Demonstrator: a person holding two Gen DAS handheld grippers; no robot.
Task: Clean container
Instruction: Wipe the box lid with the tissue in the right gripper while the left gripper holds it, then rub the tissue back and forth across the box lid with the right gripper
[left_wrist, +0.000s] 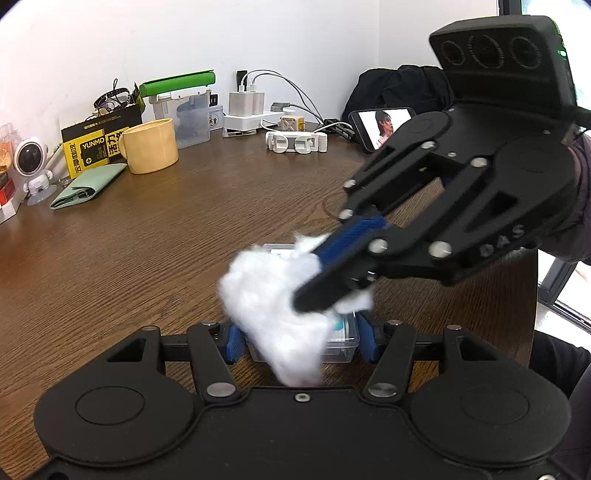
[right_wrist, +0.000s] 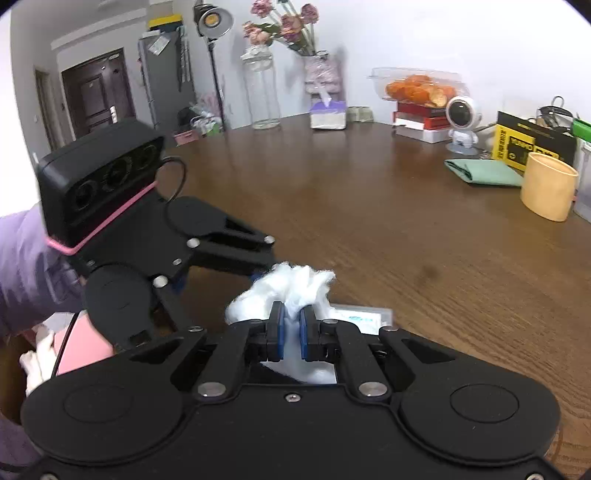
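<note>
A small clear plastic container (left_wrist: 343, 343) lies on the brown table, held between the blue pads (left_wrist: 232, 343) of my left gripper (left_wrist: 301, 341), which is shut on its sides. A white fluffy wad (left_wrist: 273, 295) covers most of the container's top. My right gripper (left_wrist: 314, 280) comes in from the right, shut on the wad and pressing it onto the container. In the right wrist view the wad (right_wrist: 291, 291) bulges out between the closed right gripper (right_wrist: 291, 328). The container's far corner (right_wrist: 365, 317) shows beside it, and one left finger (right_wrist: 236, 254) reaches in from the left.
A yellow mug (left_wrist: 149, 146), a folded green cloth (left_wrist: 88, 184), a black-yellow box (left_wrist: 99, 144), chargers (left_wrist: 251, 118) and a phone (left_wrist: 384, 125) line the far side. A tissue box (right_wrist: 328, 114) and glass jar (right_wrist: 264, 92) stand farther off. The table's edge (left_wrist: 532, 295) is close on the right.
</note>
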